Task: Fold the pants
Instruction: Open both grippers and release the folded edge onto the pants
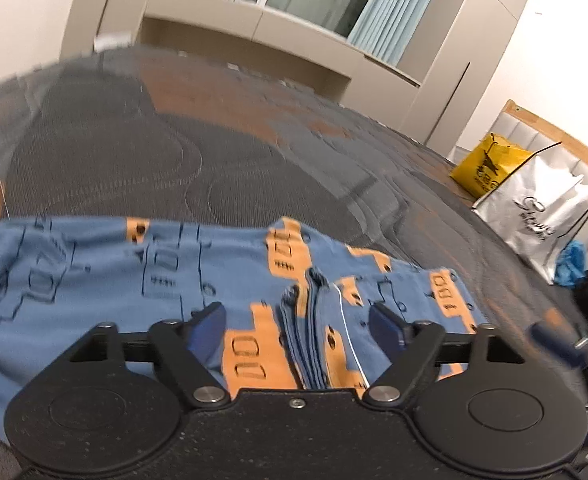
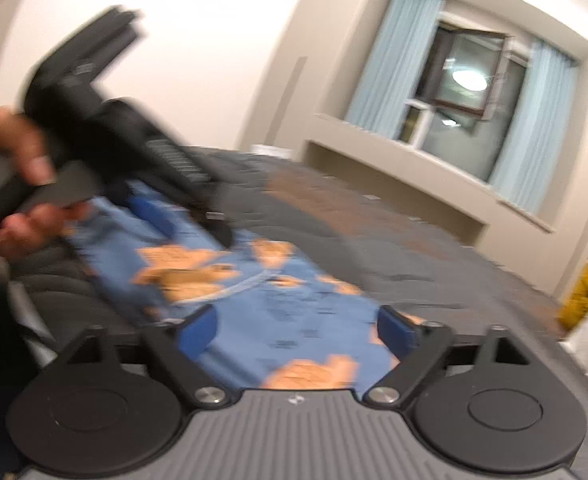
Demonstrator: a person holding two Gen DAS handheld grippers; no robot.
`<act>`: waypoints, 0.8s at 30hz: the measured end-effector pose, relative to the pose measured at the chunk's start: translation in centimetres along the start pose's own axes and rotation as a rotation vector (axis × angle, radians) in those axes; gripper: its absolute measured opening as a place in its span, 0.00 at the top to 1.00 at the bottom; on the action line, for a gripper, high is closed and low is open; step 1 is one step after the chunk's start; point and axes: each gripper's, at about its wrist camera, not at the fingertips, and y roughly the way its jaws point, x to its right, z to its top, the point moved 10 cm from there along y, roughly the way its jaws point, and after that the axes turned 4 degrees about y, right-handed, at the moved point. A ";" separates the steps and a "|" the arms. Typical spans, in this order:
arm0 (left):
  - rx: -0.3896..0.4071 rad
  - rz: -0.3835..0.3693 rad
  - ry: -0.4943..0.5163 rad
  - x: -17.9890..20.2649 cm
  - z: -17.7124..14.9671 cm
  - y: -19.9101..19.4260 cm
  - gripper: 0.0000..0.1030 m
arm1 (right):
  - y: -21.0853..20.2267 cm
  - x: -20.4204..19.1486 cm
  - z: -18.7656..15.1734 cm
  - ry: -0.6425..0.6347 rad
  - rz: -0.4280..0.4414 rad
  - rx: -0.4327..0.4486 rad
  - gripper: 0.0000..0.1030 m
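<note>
The left tool point(image 1: 299, 320) stands with its jaws apart over the blue and orange pants point(image 1: 94, 280), a bunched seam fold lying between its fingers, and the right tool point(image 2: 297, 328) is likewise spread above the same cloth on the patterned carpet point(image 1: 154, 152). Only the left wrist view shows the yellow bag point(image 1: 487, 164) and white bag point(image 1: 541, 212) ahead and right, contents hidden; only the right wrist view shows the hand point(image 2: 18, 184) gripping the left tool.

Your blue printed pants point(image 1: 94, 280) are soft matt cotton-like cloth, lying on rough woven carpet point(image 1: 134, 152) near a glossy silver bag point(image 1: 541, 208).
</note>
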 end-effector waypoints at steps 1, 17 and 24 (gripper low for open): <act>0.008 0.018 0.010 0.2 0.1 0.3 0.16 | -0.1 1.2 0.1 0.007 -0.022 0.005 0.06; 0.035 0.239 0.121 -1.0 -0.4 2.9 0.05 | 11.9 13.4 -3.2 -0.046 -0.305 -0.190 0.00; 0.020 0.246 0.148 -0.6 -0.6 3.3 0.01 | 12.5 13.6 -4.6 -0.023 -0.281 -0.204 0.00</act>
